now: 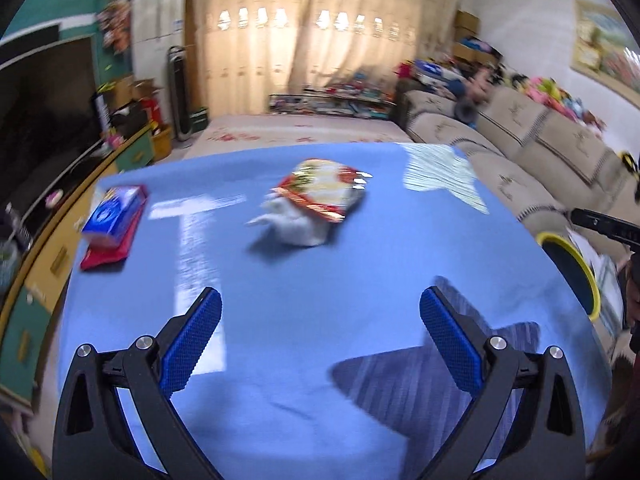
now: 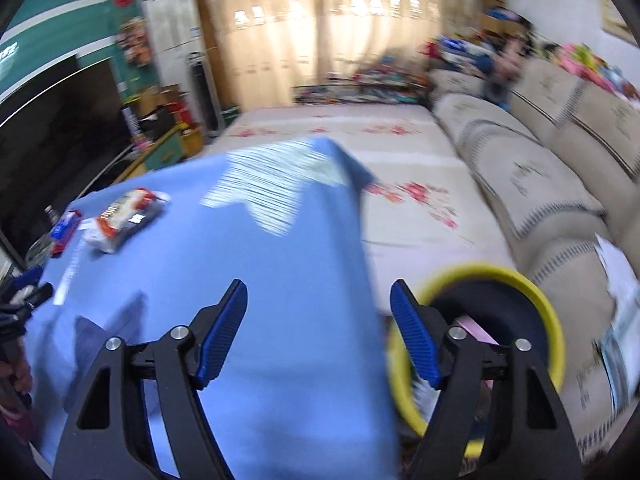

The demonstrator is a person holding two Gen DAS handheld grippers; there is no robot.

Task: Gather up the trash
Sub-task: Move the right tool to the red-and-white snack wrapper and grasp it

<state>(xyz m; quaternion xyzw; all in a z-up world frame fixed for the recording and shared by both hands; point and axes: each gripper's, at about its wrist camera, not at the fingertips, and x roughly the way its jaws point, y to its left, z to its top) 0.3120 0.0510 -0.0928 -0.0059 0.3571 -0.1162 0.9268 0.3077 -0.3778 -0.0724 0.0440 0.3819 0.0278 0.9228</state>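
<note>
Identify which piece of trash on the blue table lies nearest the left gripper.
The crumpled white tissue, tucked against the red-and-gold snack wrapper mid-table, straight ahead of the open fingers. The blue-and-red packet lies farther off, by the table's left edge.

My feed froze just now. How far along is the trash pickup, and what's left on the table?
Done: something pink already lies in the yellow-rimmed bin beside the table. In hand: nothing; the left gripper and right gripper are both open and empty. Left: the snack wrapper on a crumpled tissue, and the blue-and-red packet at the table's left edge.
</note>
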